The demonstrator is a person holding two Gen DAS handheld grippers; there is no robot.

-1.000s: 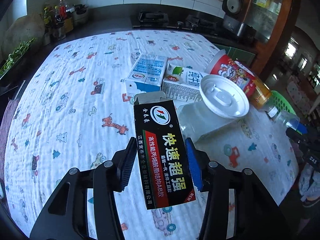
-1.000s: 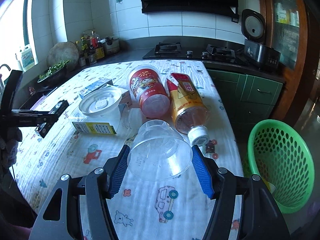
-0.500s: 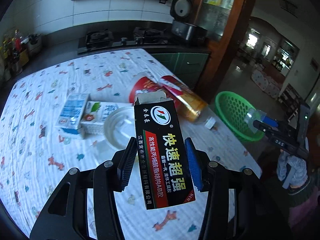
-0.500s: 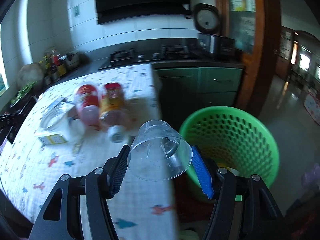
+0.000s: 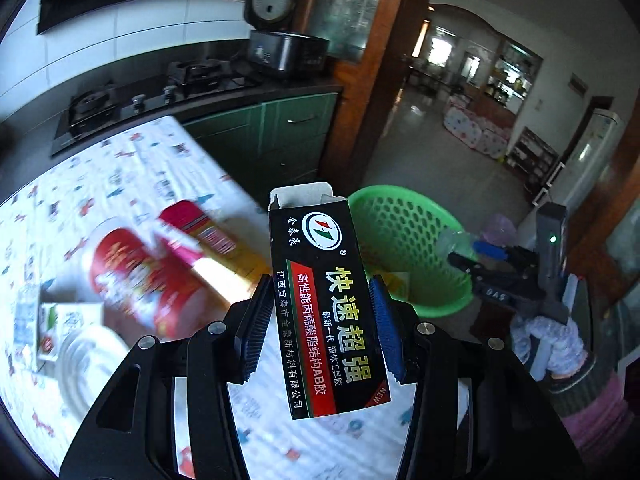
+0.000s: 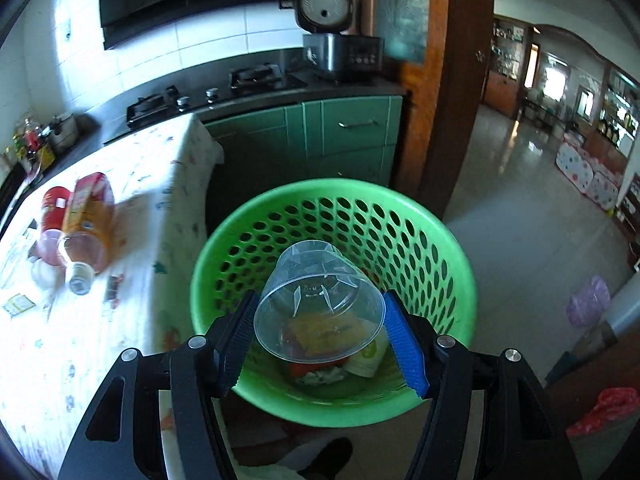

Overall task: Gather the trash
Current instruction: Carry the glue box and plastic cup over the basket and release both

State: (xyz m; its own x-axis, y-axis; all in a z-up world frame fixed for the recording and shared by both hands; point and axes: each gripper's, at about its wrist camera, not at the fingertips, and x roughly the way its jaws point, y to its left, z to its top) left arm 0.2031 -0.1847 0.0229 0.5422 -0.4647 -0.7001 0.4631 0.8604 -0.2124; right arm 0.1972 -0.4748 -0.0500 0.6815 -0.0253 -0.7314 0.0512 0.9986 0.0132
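My left gripper (image 5: pixel 320 330) is shut on a black glue box (image 5: pixel 326 304) with red and yellow print, held upright above the table's right edge. A green perforated basket (image 5: pixel 404 236) stands on the floor beyond it. My right gripper (image 6: pixel 322 340) is shut on a clear plastic cup (image 6: pixel 320 300), held mouth toward the camera directly over the green basket (image 6: pixel 440 248), which holds some wrappers and a small bottle. The right gripper with its cup also shows in the left wrist view (image 5: pixel 464 252), over the basket's right rim.
A red cup (image 5: pixel 132 276) and a yellow-red bottle (image 5: pixel 216 248) lie on the cartoon-print tablecloth (image 5: pixel 100 172); they also show in the right wrist view (image 6: pixel 84 220). A white lid (image 5: pixel 80 364) and a carton (image 5: pixel 52 324) lie at the left. Green cabinets (image 6: pixel 320 136) stand behind the basket.
Both grippers swung right from the table toward the basket. The right gripper now holds the cup directly over the basket; the left has carried the box to the table's right edge.
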